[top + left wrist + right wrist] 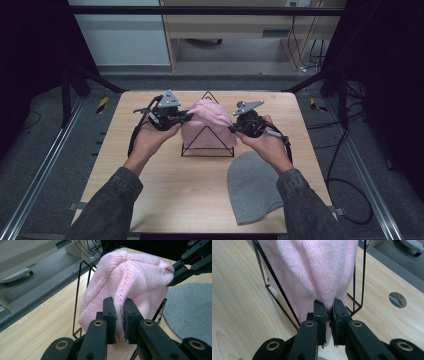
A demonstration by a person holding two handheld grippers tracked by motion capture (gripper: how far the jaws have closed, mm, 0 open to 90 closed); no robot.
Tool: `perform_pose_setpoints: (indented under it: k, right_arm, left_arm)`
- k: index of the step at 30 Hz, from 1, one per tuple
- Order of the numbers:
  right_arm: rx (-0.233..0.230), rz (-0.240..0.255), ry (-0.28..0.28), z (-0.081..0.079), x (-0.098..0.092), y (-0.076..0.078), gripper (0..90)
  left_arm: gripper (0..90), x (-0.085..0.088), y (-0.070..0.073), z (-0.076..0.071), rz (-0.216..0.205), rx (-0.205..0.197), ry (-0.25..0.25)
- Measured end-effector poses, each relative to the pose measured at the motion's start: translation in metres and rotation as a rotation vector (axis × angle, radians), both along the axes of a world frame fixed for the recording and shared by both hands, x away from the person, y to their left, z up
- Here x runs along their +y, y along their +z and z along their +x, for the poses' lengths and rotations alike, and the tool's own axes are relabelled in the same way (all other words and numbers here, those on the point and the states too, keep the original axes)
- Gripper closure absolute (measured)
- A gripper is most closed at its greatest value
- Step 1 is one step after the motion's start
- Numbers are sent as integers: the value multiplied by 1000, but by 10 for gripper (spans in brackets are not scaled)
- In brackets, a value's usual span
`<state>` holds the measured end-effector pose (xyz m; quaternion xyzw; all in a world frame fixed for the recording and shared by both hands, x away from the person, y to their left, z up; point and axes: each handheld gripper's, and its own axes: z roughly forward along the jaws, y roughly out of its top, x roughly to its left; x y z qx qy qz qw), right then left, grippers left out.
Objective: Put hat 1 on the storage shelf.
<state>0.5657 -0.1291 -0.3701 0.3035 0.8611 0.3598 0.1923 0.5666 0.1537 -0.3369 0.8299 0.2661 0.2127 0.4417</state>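
Observation:
A pink knitted hat [206, 122] is draped over a black wire stand [208, 150] in the middle of the table. My left gripper [188, 117] is shut on the hat's left side. In the left gripper view a fold of the pink hat [130, 282] is pinched between the jaws of the left gripper [119, 311]. My right gripper [233, 128] is shut on the hat's right side. The right gripper view has the pink hat [317, 267] hanging inside the wire stand [362, 277], its lower edge clamped by the right gripper [328, 312].
A grey knitted hat [251, 186] lies flat on the wooden table [150, 200] at the front right, below my right hand. In the left gripper view that grey hat [192, 307] is to the right, and the other gripper [176, 270] holds the pink hat's far side. A round grommet [397, 299] sits in the tabletop.

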Motion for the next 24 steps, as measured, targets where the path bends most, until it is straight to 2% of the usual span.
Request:
perform_pose_setpoints:
  k: [7,11,15,20,24]
  right_arm:
    - [-12,19,2,-5,-1,6,836]
    - [-24,32,4,-9,-2,10,836]
    - [-26,34,8,-12,-5,9,836]
    - [-9,31,8,-13,-7,-1,835]
    - [5,24,7,-12,-6,-10,835]
  left_arm:
    - [818,1,5,-6,-14,-7,-14]
    - [818,-1,13,-12,-40,-12,-37]
    - [818,-4,14,-14,-60,0,-60]
    - [818,-10,9,-14,-37,5,-70]
    - [817,-14,4,-12,-10,-6,-67]
